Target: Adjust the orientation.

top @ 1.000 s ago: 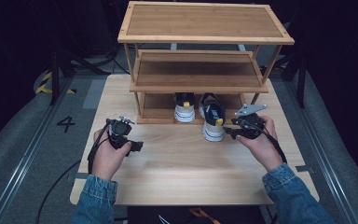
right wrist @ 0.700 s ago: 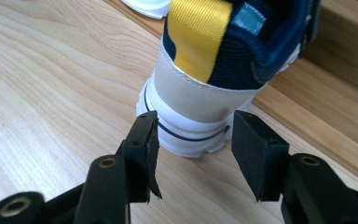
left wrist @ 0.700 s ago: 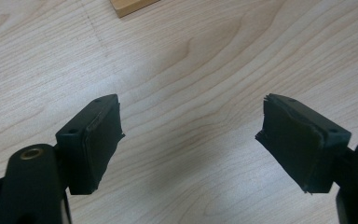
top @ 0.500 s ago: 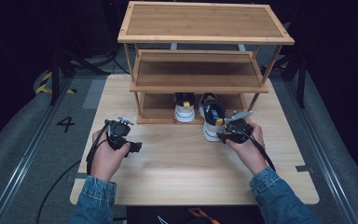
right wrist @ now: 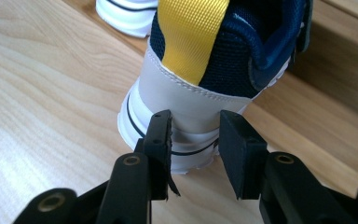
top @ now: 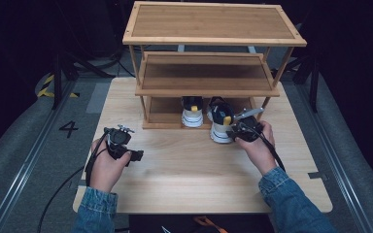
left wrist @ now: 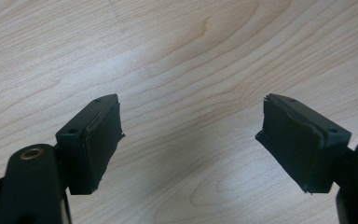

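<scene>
The right gripper [right wrist: 193, 140], jaws just closing around the heel but not visibly pinching it, faces the shoe [right wrist: 205, 70] dead ahead at the rack [top: 213, 87] front, toe pointing inward; the left gripper [left wrist: 191, 135] gapes empty, farther off.

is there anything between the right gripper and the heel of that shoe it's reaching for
Nothing visible does. The right gripper is right at the heel of the shoe, its jaws just closing in on either side of it, with bare table around.

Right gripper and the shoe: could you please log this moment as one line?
right gripper: jaws closing around heel | shoe: on table | left gripper: open, idle
</scene>
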`<state>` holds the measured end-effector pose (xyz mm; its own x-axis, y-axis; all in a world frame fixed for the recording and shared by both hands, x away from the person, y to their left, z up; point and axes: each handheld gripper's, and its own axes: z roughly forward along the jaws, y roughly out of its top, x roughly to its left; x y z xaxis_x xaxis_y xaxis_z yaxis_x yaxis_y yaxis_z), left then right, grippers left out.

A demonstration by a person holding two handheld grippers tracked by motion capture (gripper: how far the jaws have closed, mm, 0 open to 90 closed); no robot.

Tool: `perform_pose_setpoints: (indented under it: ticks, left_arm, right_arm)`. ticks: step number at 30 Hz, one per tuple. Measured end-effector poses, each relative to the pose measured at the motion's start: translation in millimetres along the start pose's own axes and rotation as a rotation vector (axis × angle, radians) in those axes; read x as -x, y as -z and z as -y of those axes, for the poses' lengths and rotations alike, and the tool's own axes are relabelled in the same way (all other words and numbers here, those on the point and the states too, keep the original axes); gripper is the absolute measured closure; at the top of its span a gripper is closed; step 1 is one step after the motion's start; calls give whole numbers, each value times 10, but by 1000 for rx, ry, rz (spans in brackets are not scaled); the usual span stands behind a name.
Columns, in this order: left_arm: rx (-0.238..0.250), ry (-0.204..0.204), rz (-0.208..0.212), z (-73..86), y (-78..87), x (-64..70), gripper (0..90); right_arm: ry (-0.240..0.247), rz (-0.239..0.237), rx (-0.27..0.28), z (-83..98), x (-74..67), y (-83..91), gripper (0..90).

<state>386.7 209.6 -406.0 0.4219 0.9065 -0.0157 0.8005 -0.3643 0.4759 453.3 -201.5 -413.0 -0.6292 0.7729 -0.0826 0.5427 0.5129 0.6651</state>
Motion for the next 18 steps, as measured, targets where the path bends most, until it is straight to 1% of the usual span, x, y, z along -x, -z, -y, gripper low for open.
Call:
perform_pose_setpoints:
  ticks: [2,5,10,11,14,18]
  left_arm:
    - [-2,4,-2,17,4,-9,208]
    - [-2,9,-9,43,15,-32,207]
    - [-2,19,-7,71,29,-48,208]
    - [0,26,-9,77,29,-46,207]
    - [-3,23,-8,82,31,-55,208]
    - [-2,30,-11,93,32,-64,207]
  right_arm:
    - [9,-2,1,-27,20,-30,670]
    - [11,-15,1,-79,57,-77,681]
    - [10,-25,6,-138,97,-149,692]
    - [9,-25,10,-144,101,-164,692]
    - [10,-24,3,-173,113,-230,692]
    - [13,-21,11,-200,140,-287,691]
